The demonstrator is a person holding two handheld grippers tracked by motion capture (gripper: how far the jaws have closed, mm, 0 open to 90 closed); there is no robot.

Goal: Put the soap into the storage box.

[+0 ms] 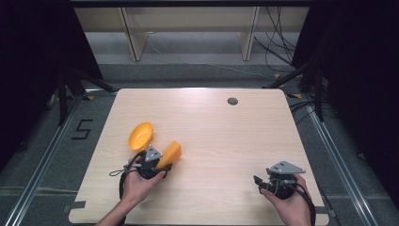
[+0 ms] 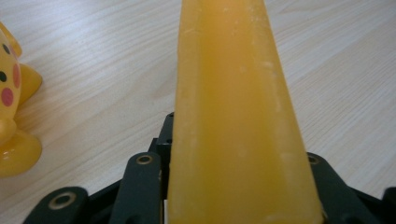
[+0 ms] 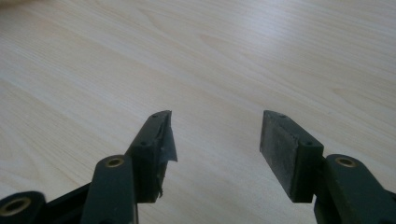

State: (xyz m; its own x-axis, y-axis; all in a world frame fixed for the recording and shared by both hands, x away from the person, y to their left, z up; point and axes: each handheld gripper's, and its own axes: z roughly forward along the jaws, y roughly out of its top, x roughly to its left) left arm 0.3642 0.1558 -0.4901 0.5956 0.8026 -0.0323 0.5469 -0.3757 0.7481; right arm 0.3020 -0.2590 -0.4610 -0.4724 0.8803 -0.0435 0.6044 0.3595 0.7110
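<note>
Tool tips (image 2: 233, 205) hidden behind clamped orange piece (image 2: 236, 116).

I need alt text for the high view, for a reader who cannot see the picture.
On a light wooden table, the left hand-held gripper is shut on an orange cup, close to a second orange cup lying on its side. The right hand-held gripper rests open near the table's front right corner, holding nothing.

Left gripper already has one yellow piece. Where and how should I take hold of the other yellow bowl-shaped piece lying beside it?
Probably by its thin rim. The yellow bowl-shaped piece lies tilted on the table, hollow side up, just beyond the left gripper, which is shut on the orange-yellow piece. The open right gripper could come from its free right side, one jaw inside the hollow.
</note>
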